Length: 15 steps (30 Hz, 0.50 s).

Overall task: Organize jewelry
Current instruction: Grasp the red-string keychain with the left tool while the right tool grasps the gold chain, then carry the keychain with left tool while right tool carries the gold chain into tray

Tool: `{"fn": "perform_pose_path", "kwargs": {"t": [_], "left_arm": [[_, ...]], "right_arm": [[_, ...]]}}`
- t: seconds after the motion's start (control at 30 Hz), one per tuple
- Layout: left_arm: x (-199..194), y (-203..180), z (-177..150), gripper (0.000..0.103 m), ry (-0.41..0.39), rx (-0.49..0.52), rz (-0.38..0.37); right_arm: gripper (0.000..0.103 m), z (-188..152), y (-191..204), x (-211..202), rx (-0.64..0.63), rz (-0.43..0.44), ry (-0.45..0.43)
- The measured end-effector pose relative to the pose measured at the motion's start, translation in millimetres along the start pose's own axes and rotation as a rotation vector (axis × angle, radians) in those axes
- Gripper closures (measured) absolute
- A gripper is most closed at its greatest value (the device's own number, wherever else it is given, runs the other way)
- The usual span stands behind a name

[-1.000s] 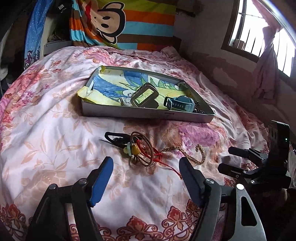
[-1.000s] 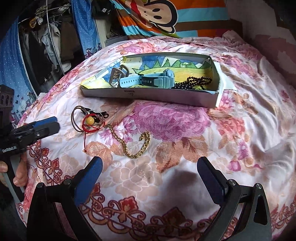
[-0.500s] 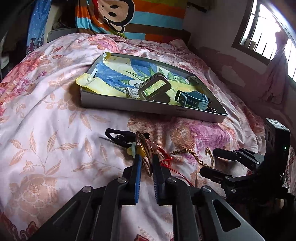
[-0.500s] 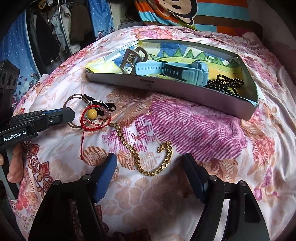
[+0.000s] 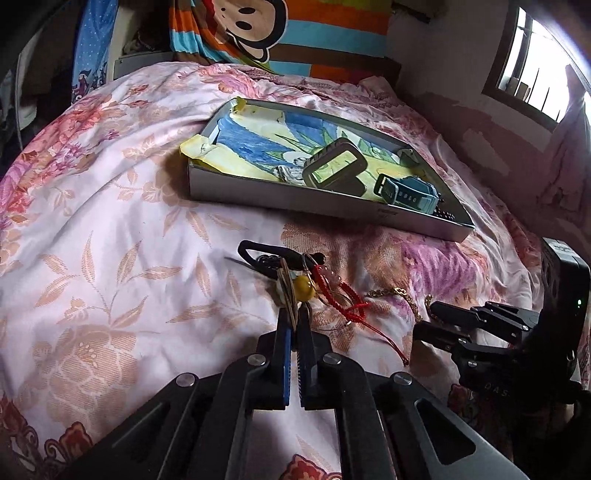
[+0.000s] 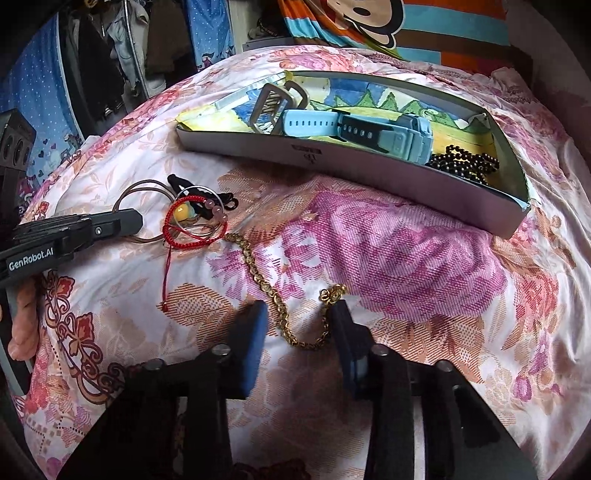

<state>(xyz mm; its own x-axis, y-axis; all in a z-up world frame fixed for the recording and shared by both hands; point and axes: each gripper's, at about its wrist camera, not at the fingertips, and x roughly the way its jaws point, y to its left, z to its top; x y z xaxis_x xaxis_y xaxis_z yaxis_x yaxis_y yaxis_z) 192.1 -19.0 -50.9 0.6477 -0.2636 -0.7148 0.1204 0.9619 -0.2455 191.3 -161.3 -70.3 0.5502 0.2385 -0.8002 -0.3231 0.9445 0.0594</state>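
The left tool (image 5: pixel 294 321) is clenched on the brown cord loops (image 5: pixel 287 291) of a tangled bundle lying on the floral bedspread (image 5: pixel 110 258), its blue pads nearly touching. That bundle also carries a yellow bead (image 5: pixel 303 288), a red braided bracelet (image 5: pixel 341 295) and a black clip (image 5: pixel 266 255). The right tool (image 6: pixel 297 328) is released, its fingers standing on either side of the gold chain (image 6: pixel 280 314) on the bedspread, the right finger close to or touching the chain's end. Beyond both lies a shallow grey tray (image 5: pixel 295 201) lined with a coloured drawing; it holds a grey rectangular buckle-like frame (image 5: pixel 334 166), a light-blue watch (image 6: pixel 354 127) and, at its right end, a black bead necklace (image 6: pixel 465 164). The right wrist view shows the beads in full and pink beads (image 6: pixel 214 208) on the red bracelet, and the left hand (image 6: pixel 22 325) gripping its handle; the left wrist view shows only a sliver of the necklace but takes in the window (image 5: pixel 535 55) and the monkey-print blanket (image 5: pixel 277 33) at the bedhead.
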Motion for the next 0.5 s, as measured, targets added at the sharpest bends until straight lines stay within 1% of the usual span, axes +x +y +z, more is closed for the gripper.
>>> {"fn": "perform_pose_path", "kwargs": {"t": [0.03,0.1,0.17,0.27,0.5], "left_arm": [[-1,-2,-1,0.1,0.0,0.011,-0.004],[-3,-8,-5,0.1,0.001,0.033,-0.016],[-5,-11,-7,0.1,0.0,0.047,-0.028],[-8,-14,-10,0.1,-0.002,0.055,-0.043],[-12,-18,-13,0.1,-0.017,0.072,-0.051]], "right_arm": [[0.083,0,1,0,-0.005,0.005,0.005],[0.087,-2,4,0,-0.015,0.015,0.019],[0.087,-3,5,0,-0.018,0.027,0.028],[0.087,-5,8,-4,-0.025,0.037,0.02],[0.088,-5,9,-18,-0.02,0.054,-0.037]]}}
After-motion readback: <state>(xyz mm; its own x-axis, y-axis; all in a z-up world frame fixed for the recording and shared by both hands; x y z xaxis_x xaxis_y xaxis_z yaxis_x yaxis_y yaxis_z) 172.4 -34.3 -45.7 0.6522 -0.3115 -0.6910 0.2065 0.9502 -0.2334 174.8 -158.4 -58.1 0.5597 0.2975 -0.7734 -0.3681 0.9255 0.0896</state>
